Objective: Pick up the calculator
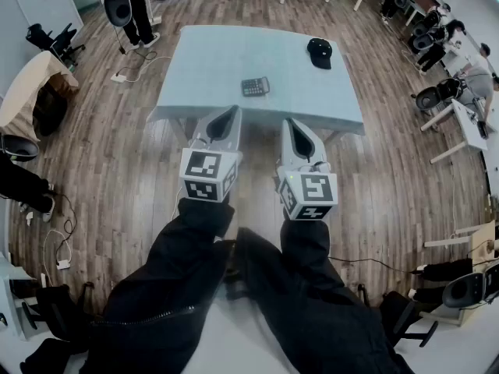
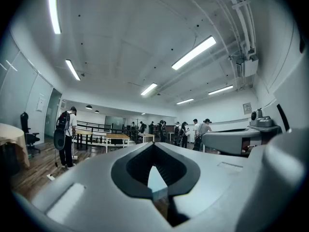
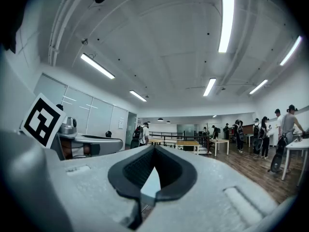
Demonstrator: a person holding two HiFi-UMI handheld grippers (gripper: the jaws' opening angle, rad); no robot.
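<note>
Nearest, side by side and level, just short of the table [image 1: 218, 61] edge: left claw [image 1: 228, 115] with jaws pressed together, empty; right claw [image 1: 291, 125] likewise closed on nothing. Beyond, lying flat near the table's front middle, ahead of both claws and untouched: calculator [image 1: 255, 86]. Farther back, toward the right: black cap [image 1: 319, 52].
</note>
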